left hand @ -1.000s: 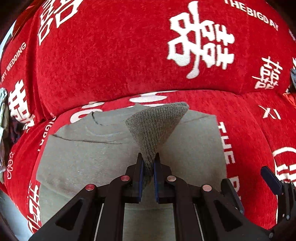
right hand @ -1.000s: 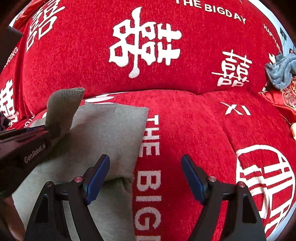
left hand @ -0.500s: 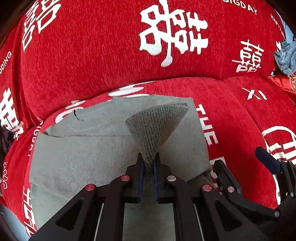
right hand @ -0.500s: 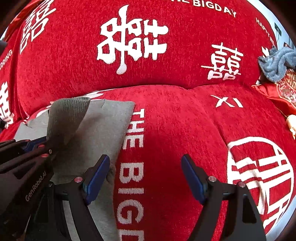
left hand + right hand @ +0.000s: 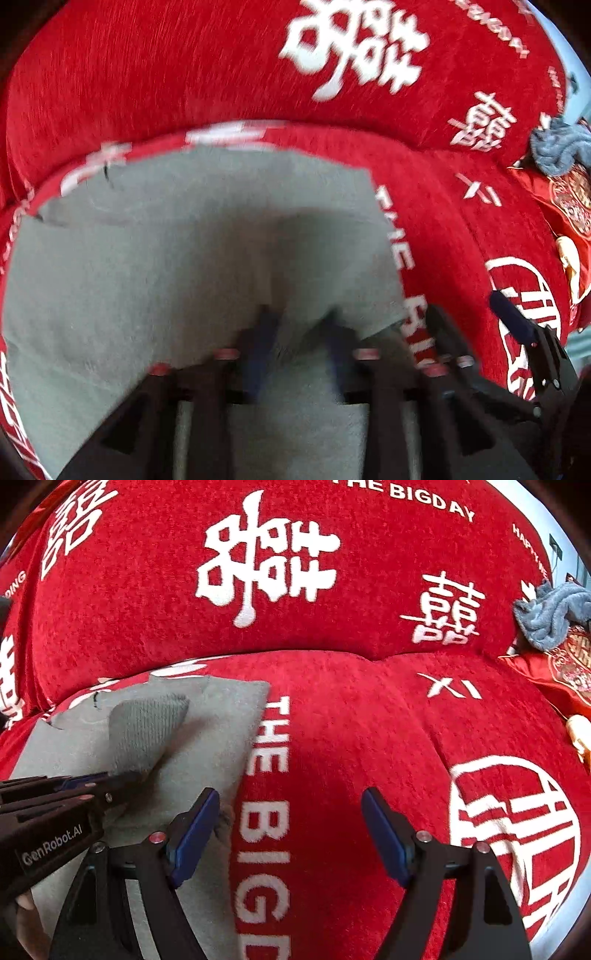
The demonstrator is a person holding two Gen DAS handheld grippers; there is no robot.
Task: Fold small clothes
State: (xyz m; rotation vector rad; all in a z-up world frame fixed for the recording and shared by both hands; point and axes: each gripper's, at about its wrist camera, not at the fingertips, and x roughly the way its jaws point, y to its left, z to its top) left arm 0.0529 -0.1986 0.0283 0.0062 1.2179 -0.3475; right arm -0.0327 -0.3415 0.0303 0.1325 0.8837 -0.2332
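Two tools in my hands here, both hanging over a red sofa cover (image 5: 332,709) with white lettering and characters all over it. The grey garment (image 5: 207,746) is lying flat on the seat, over on the left side of the right wrist view, its right edge running just beside the white "THE BIG" print.

My left tool (image 5: 299,325) is pointing steeply down at the garment, and its jaws have just been opening. The left wrist view is pretty blurry, but I'm seeing the blue pads standing apart with grey fabric bunching up between them, not pinched. In the right wrist view a ribbed grey cuff (image 5: 147,727) is sticking up in a loose cone right at the tip of that left tool (image 5: 118,779) (looks like a sleeve end or hem, can't tell which).

My right tool (image 5: 291,827) is hanging wide open with nothing between the pads. Its left pad is sitting right at the garment's right edge, and its right pad is over bare red cover.

Far off at the right there's a crumpled blue-grey cloth (image 5: 550,613) lying on a red embroidered cushion (image 5: 554,675), well apart from the garment.
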